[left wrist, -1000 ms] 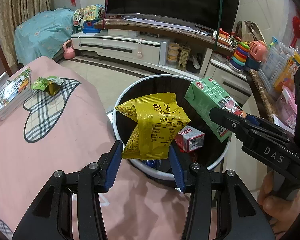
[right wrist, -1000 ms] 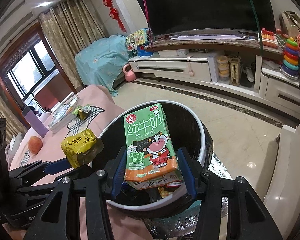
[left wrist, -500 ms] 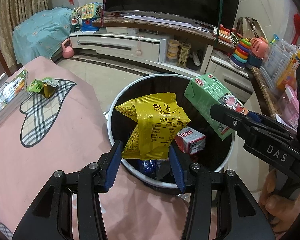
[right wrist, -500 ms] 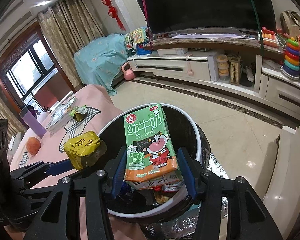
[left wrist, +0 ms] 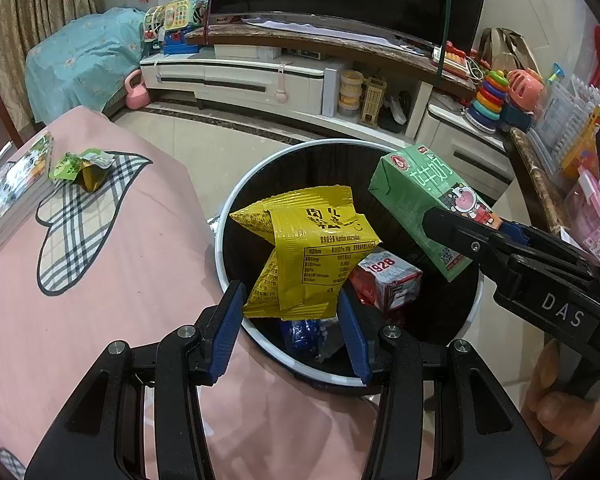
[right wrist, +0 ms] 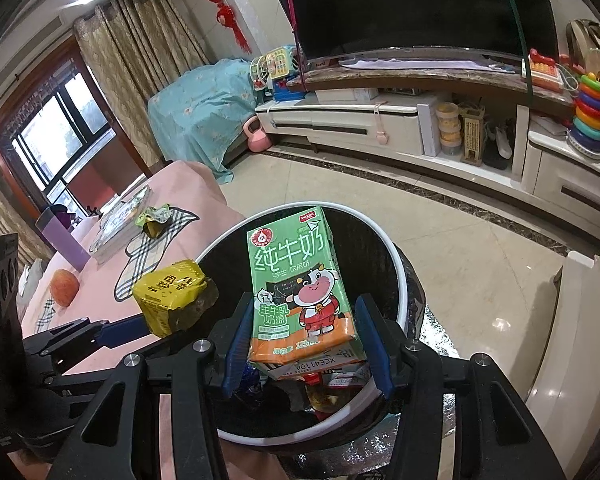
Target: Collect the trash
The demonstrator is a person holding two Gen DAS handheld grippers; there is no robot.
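The left gripper (left wrist: 290,320) is clenched on a yellow snack wrapper (left wrist: 306,258), which is pressed between its two blue pads; the wrapper is crumpled and glossy, with black printed characters and a nutrition table on it; it is held over the open mouth of the trash bin (left wrist: 224,216). The right gripper (right wrist: 304,344) is clenched on a green milk carton (right wrist: 298,292), also held over the bin; the carton is a small box with white characters, a cartoon cow in red clothes and an orange band at its lower end.

Two grippers are counted, each with one piece of trash; one bin is seen, black inside with a white rim; one more wrapper, a green one (left wrist: 80,164), lies on the pink cloth (left wrist: 112,280) beside a stack of books (left wrist: 16,192).

Inside the bin a red and white box (left wrist: 388,276) and a blue wrapper (left wrist: 302,334) are shown clearly by the left wrist view only; in the right wrist view they are mostly hidden under the carton. An apple (right wrist: 64,286) and a purple cup (right wrist: 62,238) on the cloth are shown only by the right wrist view; a hand (left wrist: 556,412) on the right gripper's handle is shown only by the left wrist view.
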